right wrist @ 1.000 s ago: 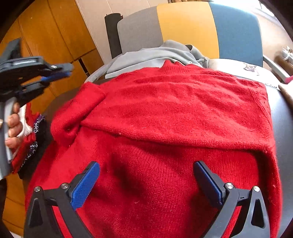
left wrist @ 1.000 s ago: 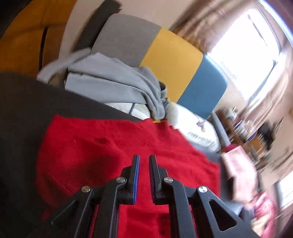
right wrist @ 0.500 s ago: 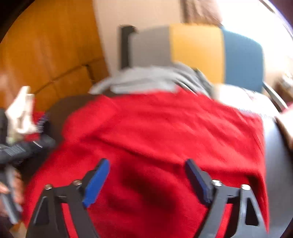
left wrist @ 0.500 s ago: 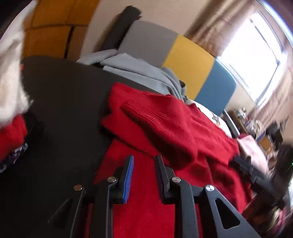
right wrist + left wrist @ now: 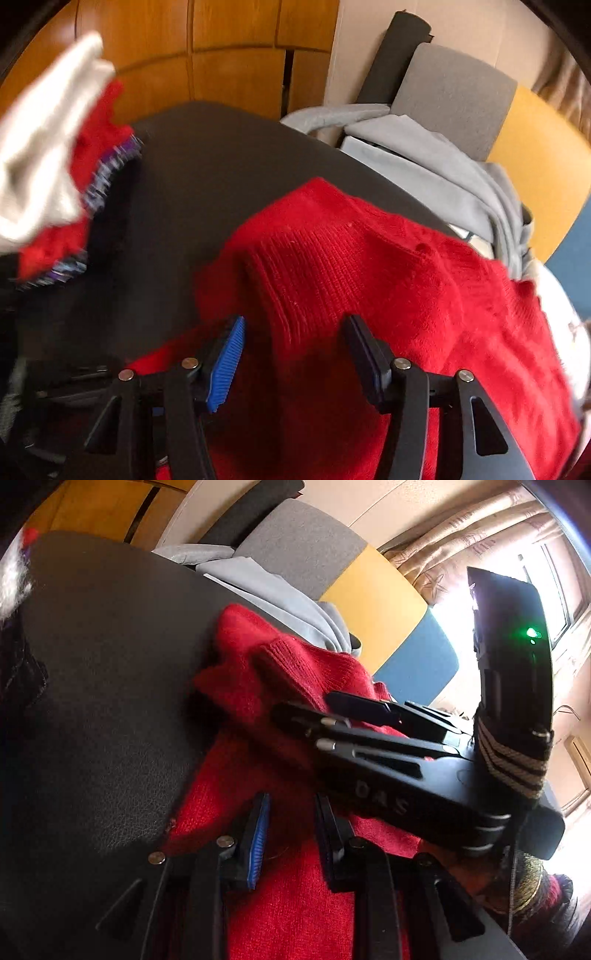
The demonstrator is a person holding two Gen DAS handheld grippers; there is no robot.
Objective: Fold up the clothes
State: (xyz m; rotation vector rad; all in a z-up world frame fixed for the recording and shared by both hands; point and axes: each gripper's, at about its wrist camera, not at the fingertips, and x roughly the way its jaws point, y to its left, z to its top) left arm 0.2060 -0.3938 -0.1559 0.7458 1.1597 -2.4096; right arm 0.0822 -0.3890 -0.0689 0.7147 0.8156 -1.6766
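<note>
A red knit sweater (image 5: pixel 388 280) lies on a dark table (image 5: pixel 192 177), with its ribbed sleeve cuff (image 5: pixel 291 273) folded over the body. My right gripper (image 5: pixel 295 332) is open, its jaws on either side of the cuff end. In the left wrist view the sweater (image 5: pixel 266 686) lies ahead, and the right gripper (image 5: pixel 306 716) crosses over it from the right. My left gripper (image 5: pixel 291 812) is open a little, just above the sweater's lower part, holding nothing.
A grey garment (image 5: pixel 436 162) lies at the table's far edge against a grey, yellow and blue chair back (image 5: pixel 373 590). A pile of white, red and patterned clothes (image 5: pixel 55 177) sits at the left. Wooden cabinets (image 5: pixel 221 55) stand behind.
Both grippers swung left toward the sweater's folded sleeve. The right gripper narrowed and now straddles the cuff. The left gripper opened slightly, and the right gripper now crosses its view.
</note>
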